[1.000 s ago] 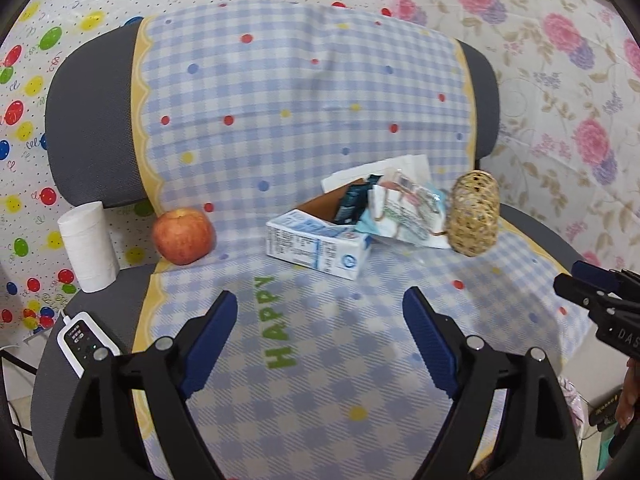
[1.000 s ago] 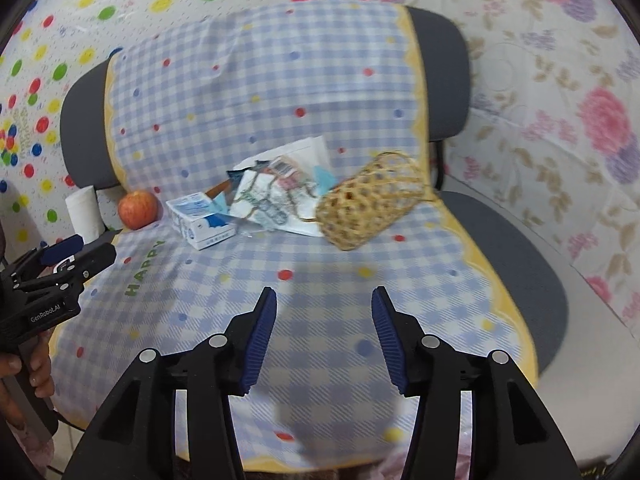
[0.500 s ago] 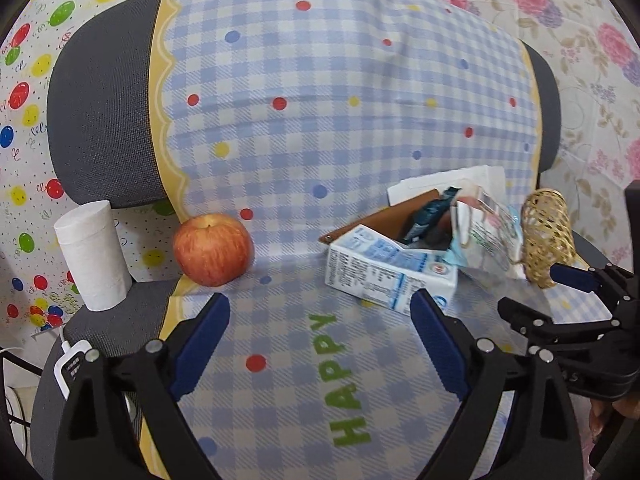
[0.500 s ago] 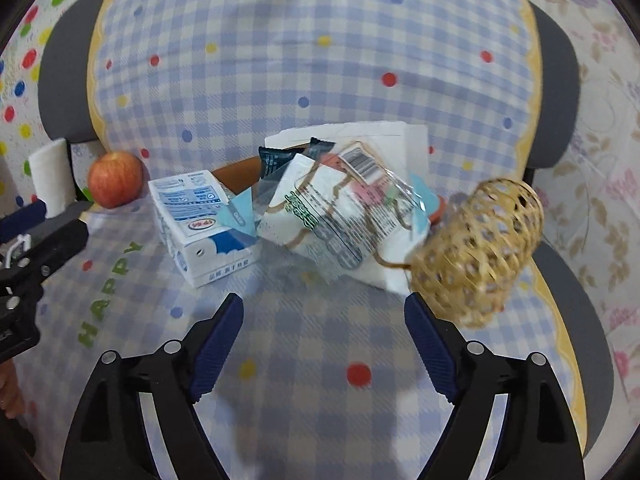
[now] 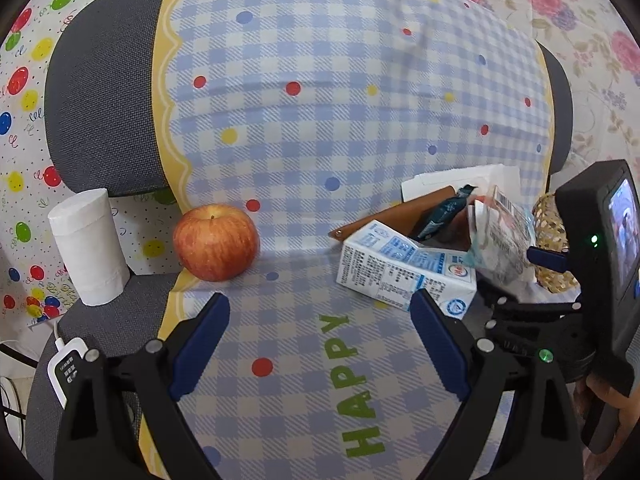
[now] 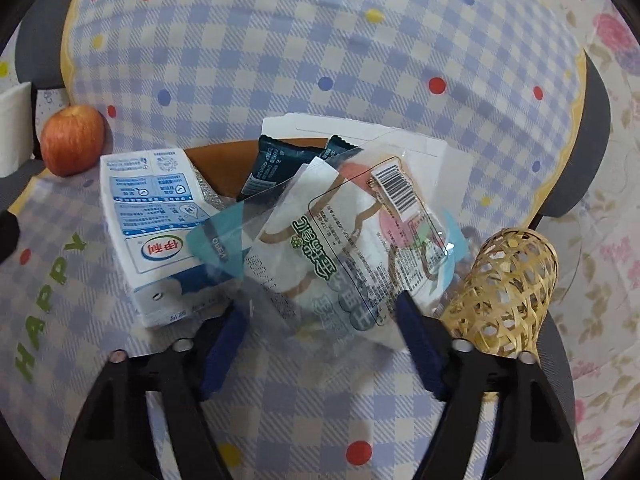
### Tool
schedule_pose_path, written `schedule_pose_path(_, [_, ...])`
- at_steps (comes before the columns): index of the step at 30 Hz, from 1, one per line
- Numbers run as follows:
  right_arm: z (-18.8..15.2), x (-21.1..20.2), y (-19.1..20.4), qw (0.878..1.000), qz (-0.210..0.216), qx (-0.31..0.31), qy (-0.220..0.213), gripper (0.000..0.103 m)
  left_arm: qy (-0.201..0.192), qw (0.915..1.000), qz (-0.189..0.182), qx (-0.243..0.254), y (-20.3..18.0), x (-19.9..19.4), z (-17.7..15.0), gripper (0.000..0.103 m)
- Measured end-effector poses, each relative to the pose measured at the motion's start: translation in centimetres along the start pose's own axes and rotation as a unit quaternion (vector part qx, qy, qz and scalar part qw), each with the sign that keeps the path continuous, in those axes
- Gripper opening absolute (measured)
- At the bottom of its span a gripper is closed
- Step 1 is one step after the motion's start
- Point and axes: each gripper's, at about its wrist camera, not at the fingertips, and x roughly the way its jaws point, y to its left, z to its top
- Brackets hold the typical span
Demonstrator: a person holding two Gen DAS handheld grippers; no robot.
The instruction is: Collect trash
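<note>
Wrapper of clear crinkled plastic with printed labels (image 6: pixel 344 248) lies nearest, its lower end between the blue pads of the right gripper (image 6: pixel 320 328). Those jaws have just been closing around it; whether they press yet, I cannot tell. The left gripper (image 5: pixel 320 344) hangs wide open above the checked cloth (image 5: pixel 320 128), holding nothing. Just behind sit a white-and-blue milk carton (image 6: pixel 152 216) and a dark teal sachet (image 6: pixel 276 164). Thin film could slip out or drag the carton along. Beside them a woven bamboo basket (image 6: pixel 508 292), tipped over, looks empty. Farther left rests a red apple (image 5: pixel 216 242).
</note>
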Motion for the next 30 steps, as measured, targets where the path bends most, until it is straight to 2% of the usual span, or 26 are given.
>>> schedule_pose_path(2, [-0.6, -0.9, -0.8, 1.0, 0.009, 0.012, -0.012, 0.031, 0.002, 1.0, -0.004, 0.004, -0.4, -0.2, -0.2, 0.089])
schedule_pose_path(3, [-0.9, -1.4, -1.3, 1.0, 0.012, 0.018, -0.02, 0.018, 0.002, 1.0, -0.006, 0.006, -0.7, -0.2, -0.3, 0.089])
schedule_pose_path(6, [-1.8, -3.7, -2.8, 0.998, 0.015, 0.041, -0.05, 0.001, 0.004, 0.9998, -0.012, 0.014, -1.6, -0.4, -0.4, 0.089])
schedule_pose_path(11, [-3.5, -7.5, -6.7, 0.989, 0.053, 0.095, -0.101, 0.0, 0.007, 0.9994, -0.02, 0.026, -3.3, -0.4, -0.3, 0.089])
schedule_pose_path(16, [-5.0, -11.4, -8.2, 0.981, 0.074, 0.114, -0.14, 0.0, 0.012, 0.9988, -0.032, 0.035, -5.2, 0.3, -0.1, 0.089])
schedule_pose_path(19, [-5.0, -11.8, -8.5, 0.98, 0.078, 0.113, -0.144, 0.0, 0.017, 0.9984, -0.032, 0.043, -6.4, 1.4, 0.4, 0.089])
schedule_pose_path(23, [-5.1, -11.4, -8.7, 0.98, 0.089, 0.119, -0.136, 0.0, 0.047, 0.9967, -0.015, 0.064, -7.4, 3.7, 0.8, 0.087])
schedule_pose_path(27, [-5.2, -10.9, -8.5, 0.98, 0.093, 0.121, -0.131, 0.001, 0.057, 0.9963, 0.006, 0.064, -6.1, 4.5, 1.0, 0.085])
schedule_pose_path(30, [-5.1, -10.8, -8.2, 0.979, 0.097, 0.12, -0.131, 0.0, 0.066, 0.9962, 0.027, 0.05, -3.8, 4.8, 0.9, 0.082])
